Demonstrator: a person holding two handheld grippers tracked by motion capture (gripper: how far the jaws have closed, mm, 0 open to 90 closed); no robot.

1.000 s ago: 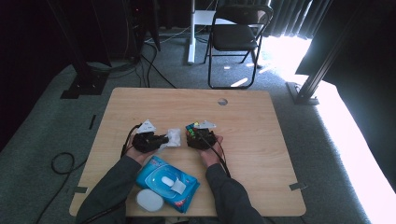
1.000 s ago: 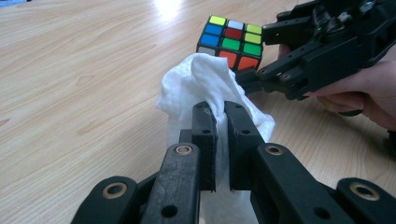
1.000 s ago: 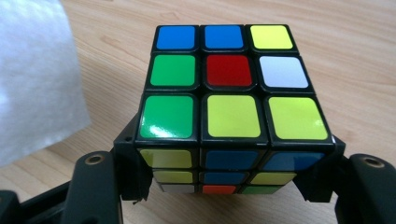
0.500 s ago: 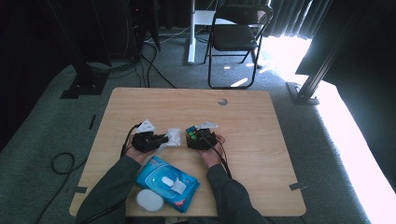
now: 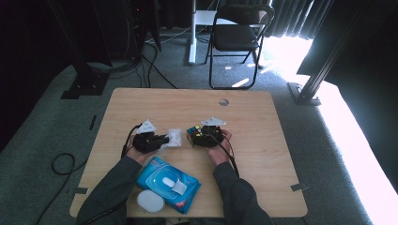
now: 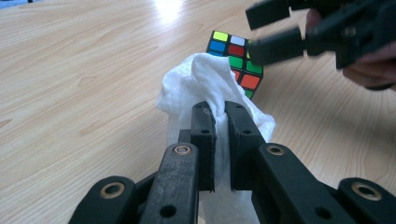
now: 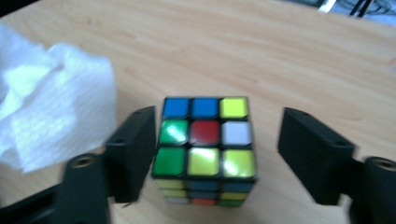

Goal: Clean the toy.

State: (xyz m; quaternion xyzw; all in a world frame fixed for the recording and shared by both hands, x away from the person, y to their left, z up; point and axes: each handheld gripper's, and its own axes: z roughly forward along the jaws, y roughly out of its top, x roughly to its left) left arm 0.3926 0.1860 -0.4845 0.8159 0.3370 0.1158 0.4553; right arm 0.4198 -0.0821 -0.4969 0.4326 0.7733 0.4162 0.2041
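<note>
White crumpled wipe sits clenched in left gripper at frame centre, just beside the multicoloured puzzle cube, which stands on the wooden table between the spread, released jaws of right gripper.

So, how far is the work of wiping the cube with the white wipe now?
Done: a white wipe is out of the blue wipes pack and clamped in the left gripper. In hand: the right gripper stands open around the puzzle cube, one jaw near its side, one apart. Left: to grip the cube and rub it; the wipe seems close beside it.
</note>
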